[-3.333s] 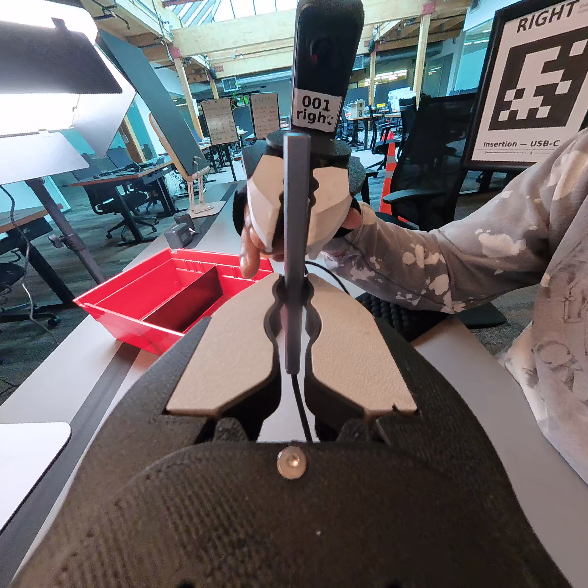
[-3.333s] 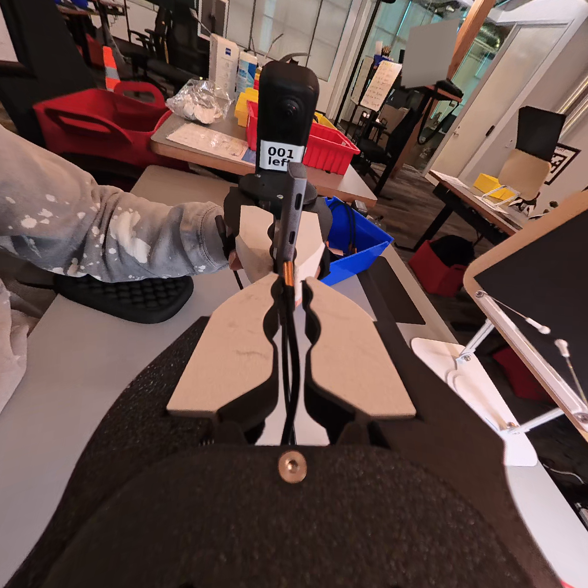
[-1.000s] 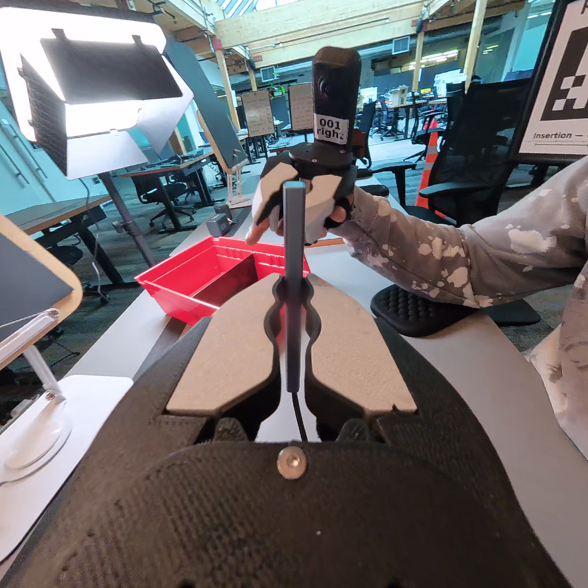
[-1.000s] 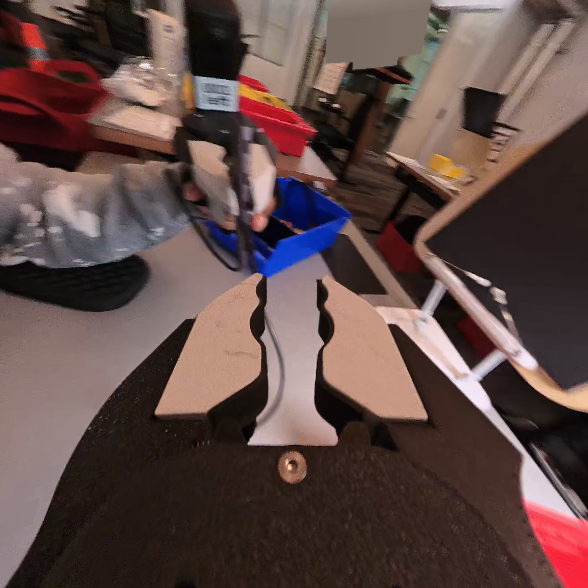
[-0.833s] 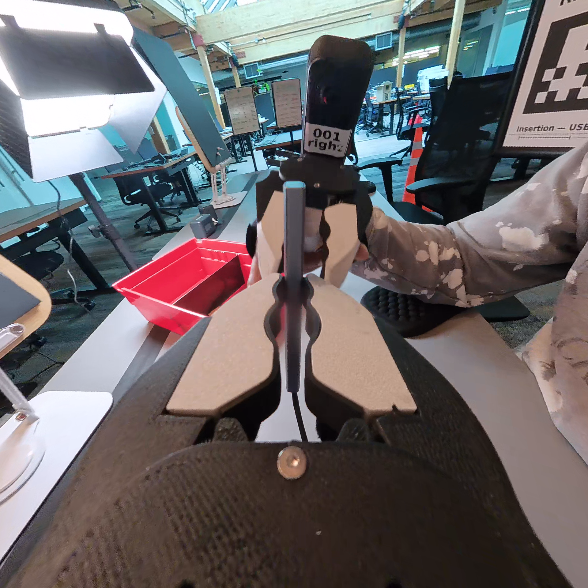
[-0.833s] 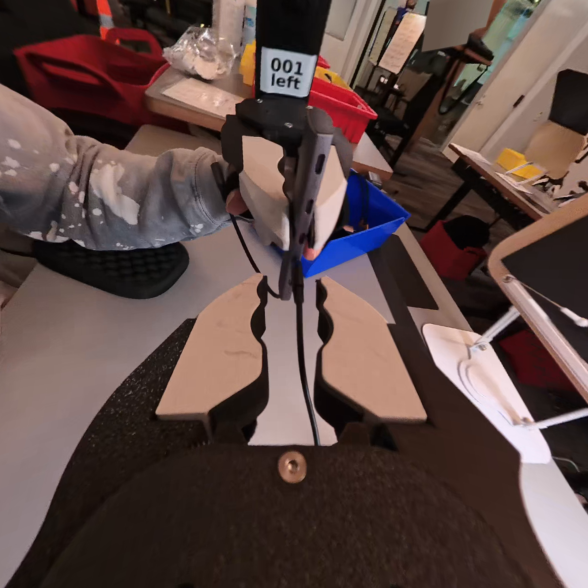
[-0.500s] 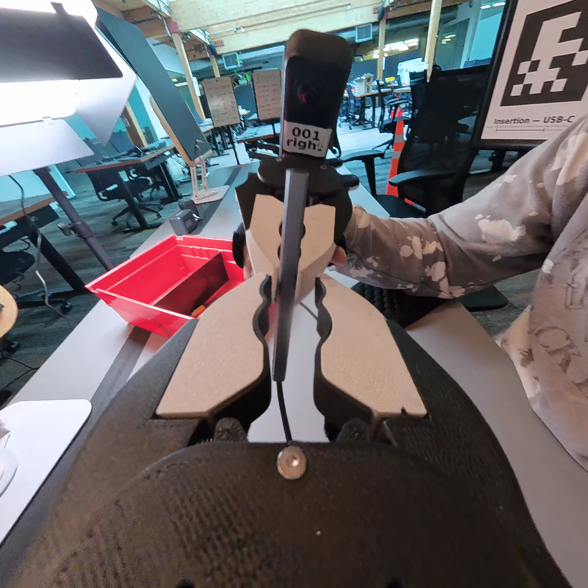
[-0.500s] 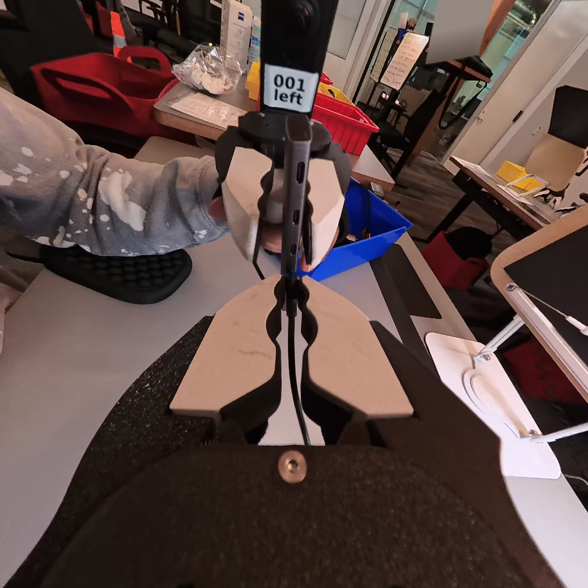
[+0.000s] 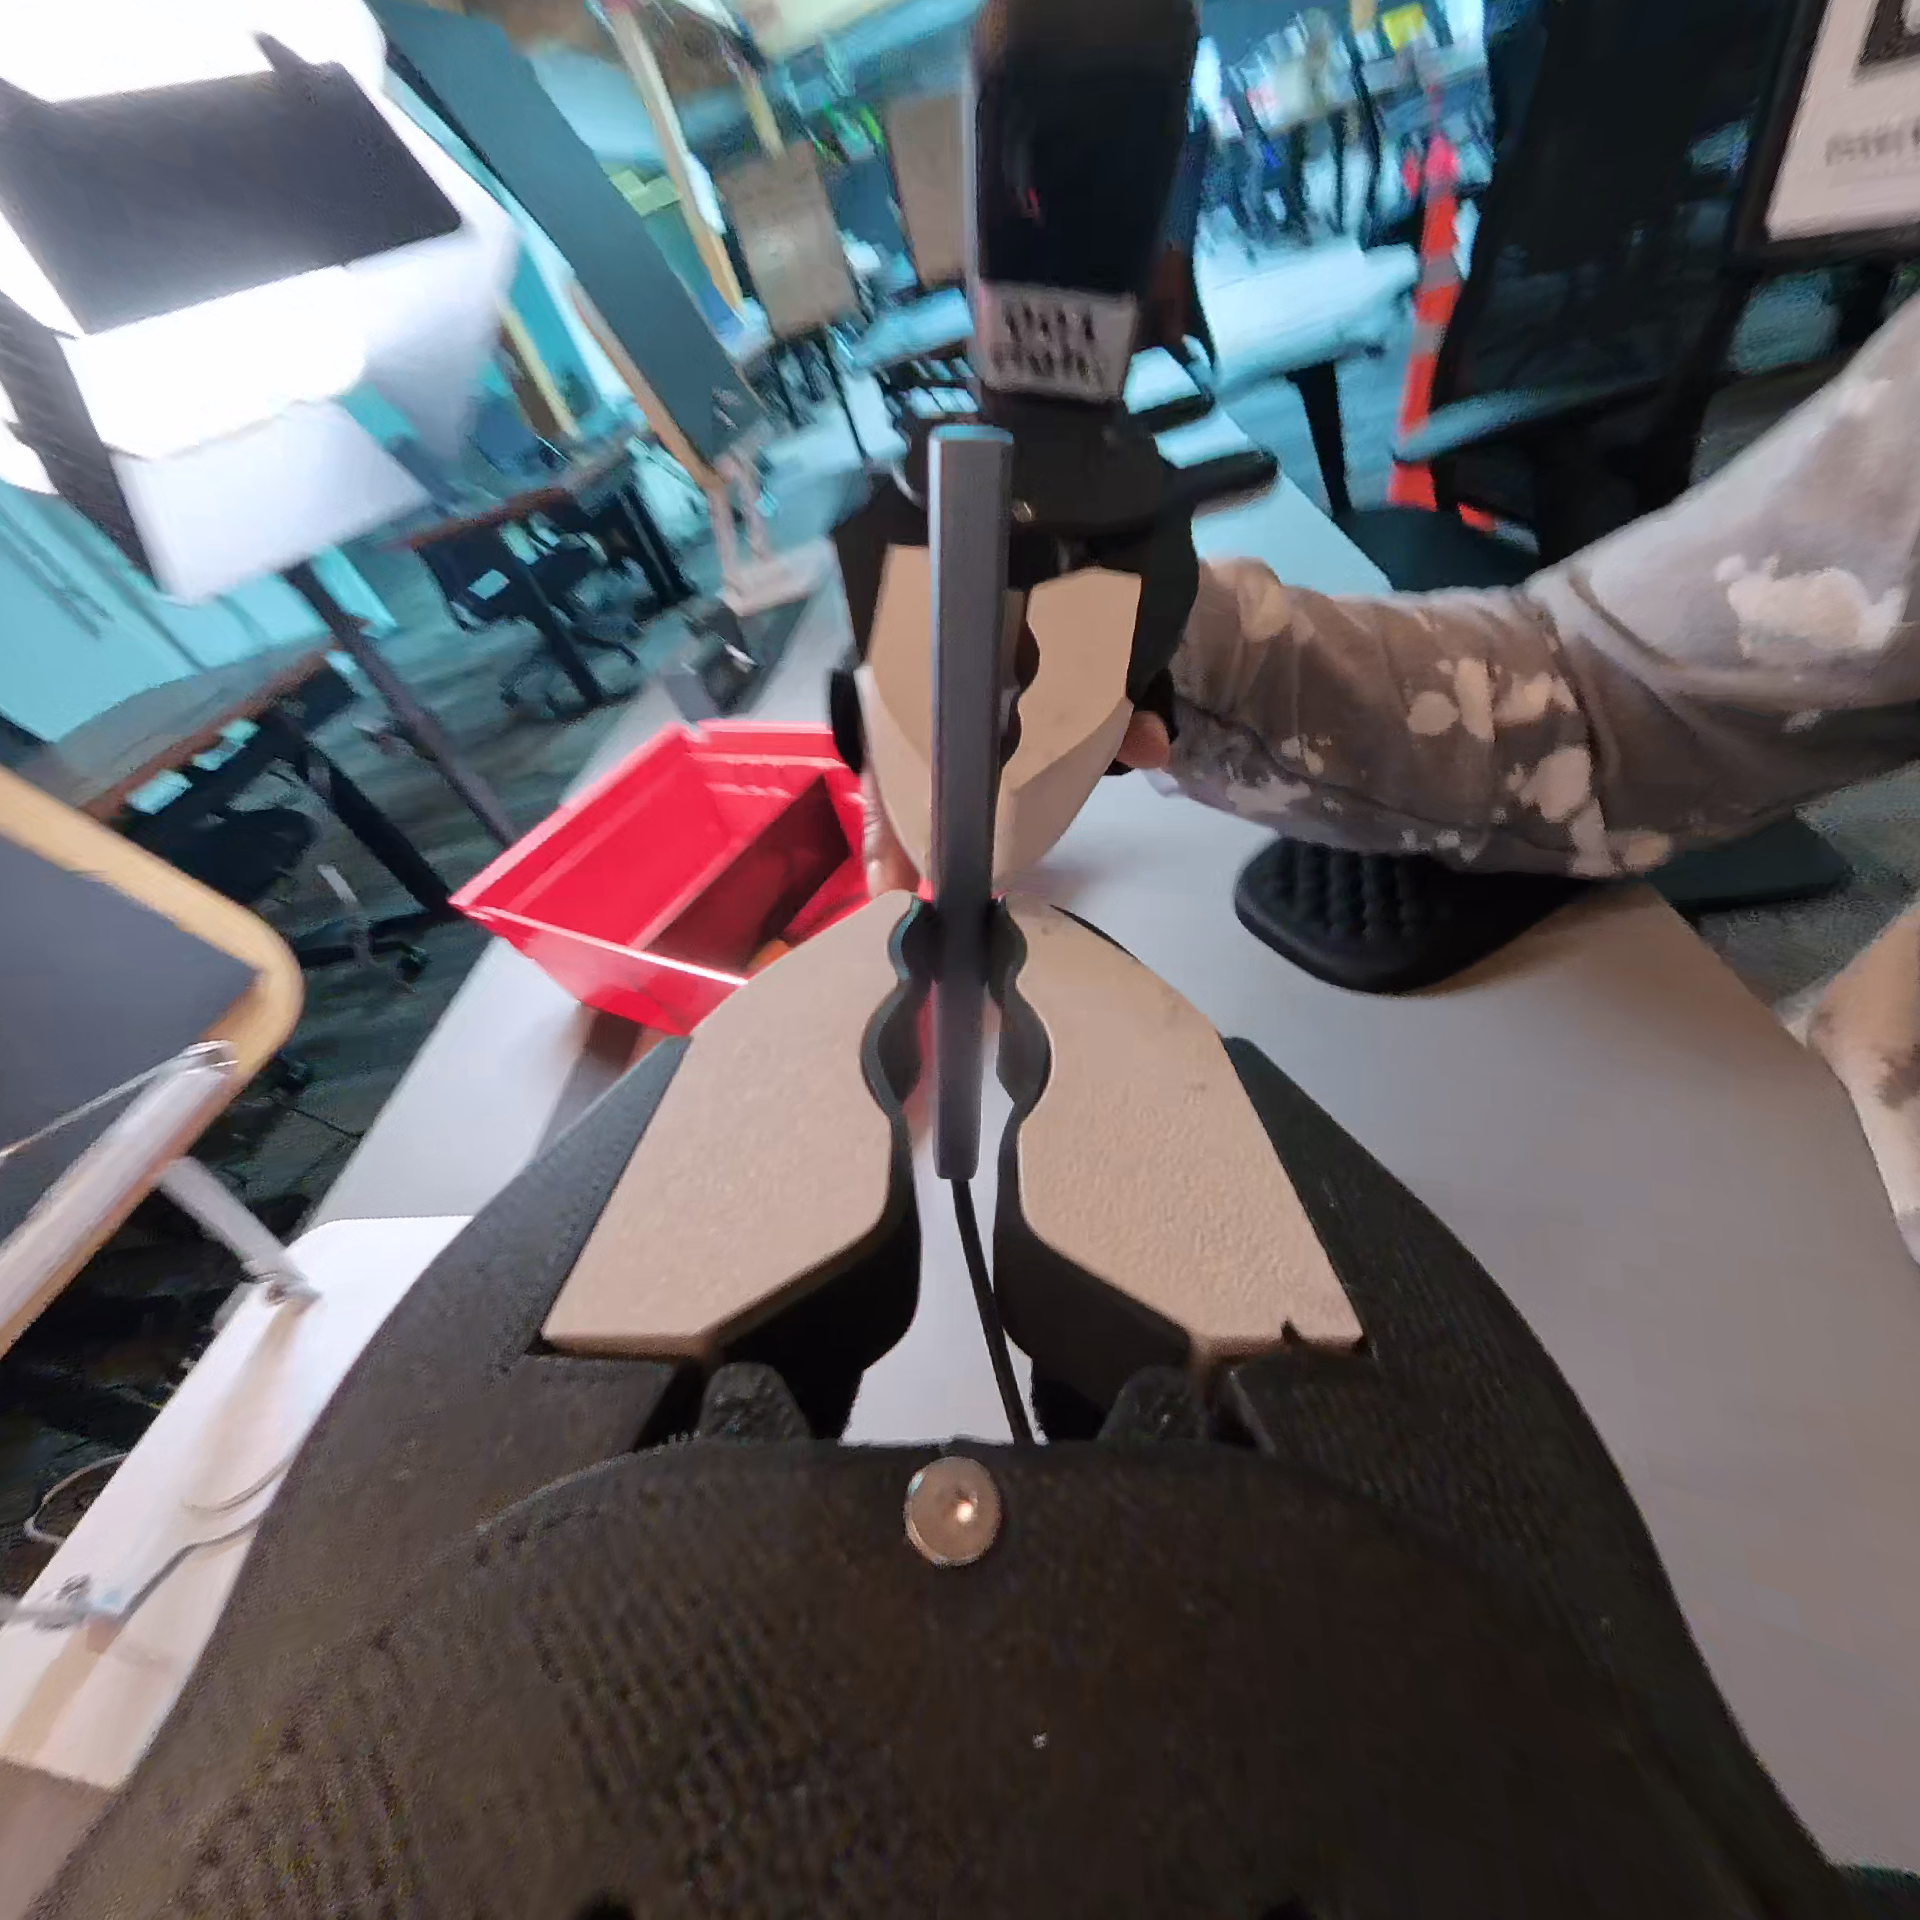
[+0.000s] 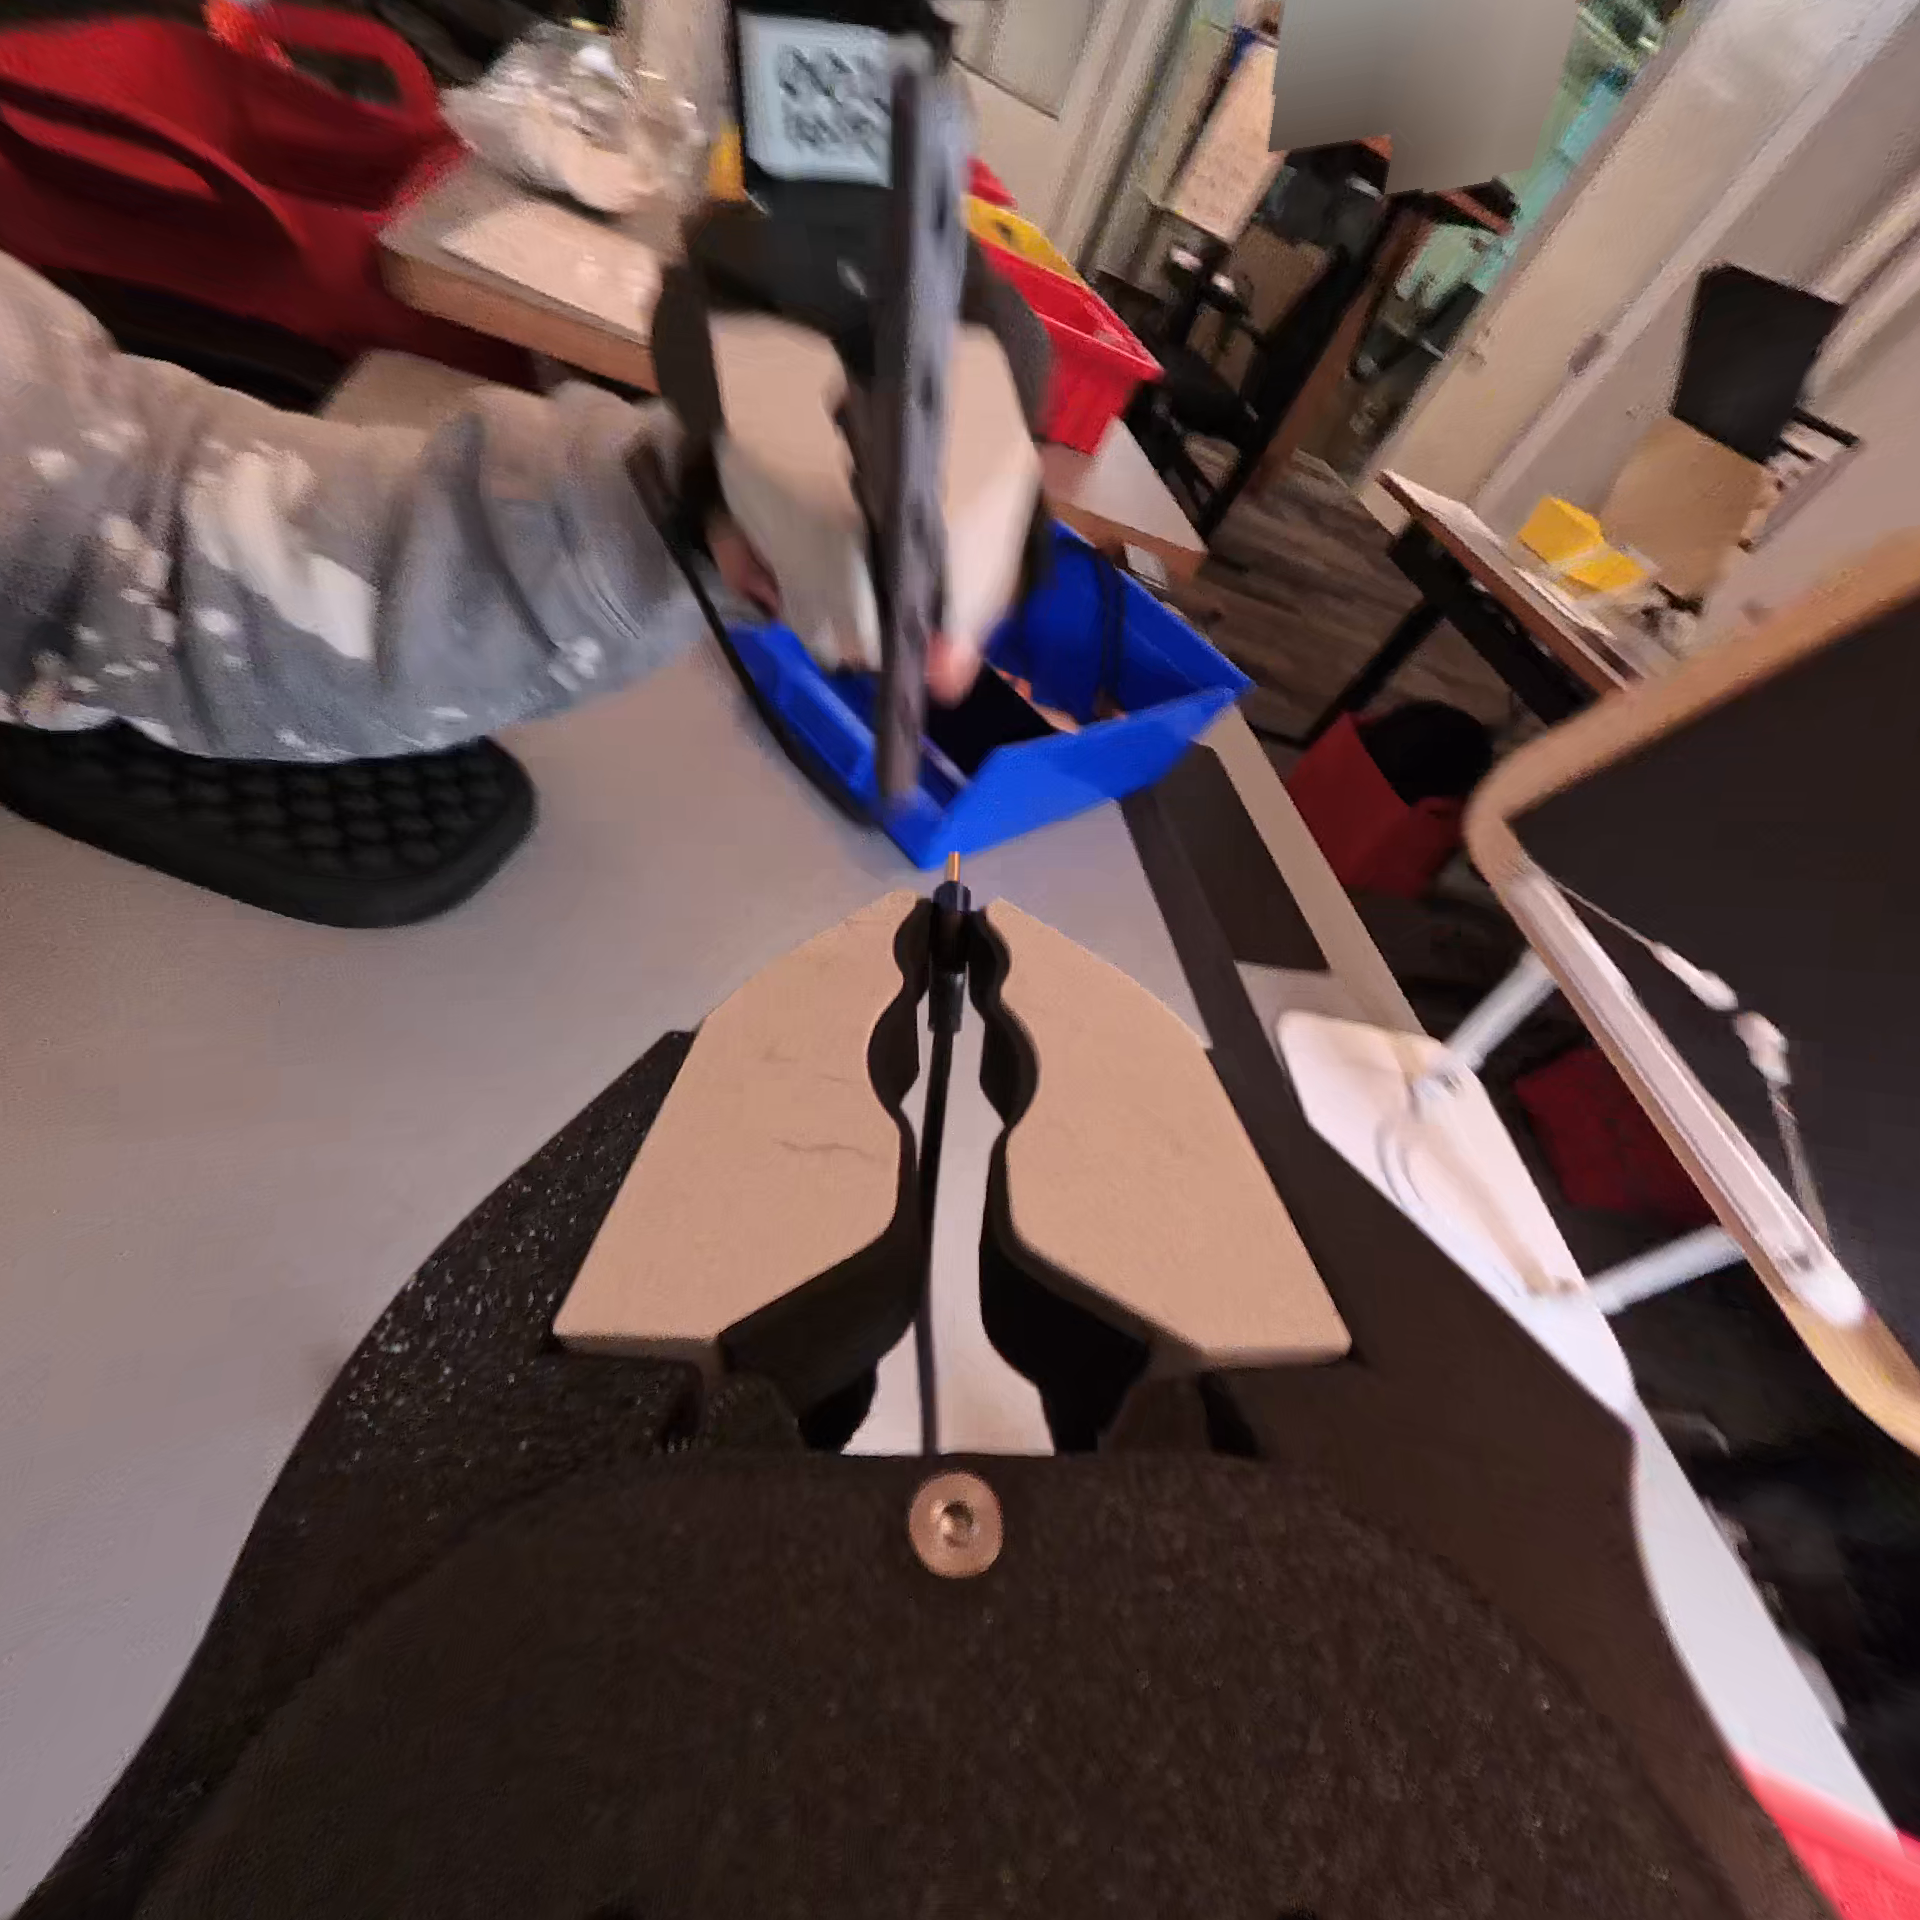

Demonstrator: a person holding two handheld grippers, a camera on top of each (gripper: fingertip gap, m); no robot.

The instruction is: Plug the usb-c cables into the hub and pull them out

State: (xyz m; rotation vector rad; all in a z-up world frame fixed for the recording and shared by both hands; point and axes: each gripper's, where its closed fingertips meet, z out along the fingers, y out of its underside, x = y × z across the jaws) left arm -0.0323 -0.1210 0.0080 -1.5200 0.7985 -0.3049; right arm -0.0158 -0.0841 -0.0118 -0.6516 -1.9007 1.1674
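My left gripper (image 9: pixel 961 914) is shut on a slim grey usb hub (image 9: pixel 961 727), held edge-on and pointing forward. The hub's own black lead (image 9: pixel 987 1309) runs back between the fingers. My right gripper (image 10: pixel 951 914) is shut on a black usb-c cable (image 10: pixel 935 1195). Its gold-tipped plug (image 10: pixel 951 883) sticks out past the fingertips, a short gap away from the hub (image 10: pixel 914 468), and is not inserted. The two grippers face each other: the right gripper shows in the left wrist view (image 9: pixel 997 717), and the blurred left gripper shows in the right wrist view (image 10: pixel 883 499).
A red bin (image 9: pixel 675 862) and a blue bin (image 10: pixel 1049 758) sit on the grey table. A black wrist pad (image 9: pixel 1382 914) lies under a person's grey sleeve (image 9: pixel 1507 707). A black board on a white stand (image 10: pixel 1714 935) is beside the table, with a lamp panel (image 9: pixel 239 343) behind. One gripper's finger ends stand about 5 centimetres off the other's.
The plug was in the hub half a second ago. The right gripper has pulled it out and backed off. The left fingers, slightly apart then, now clamp the hub.
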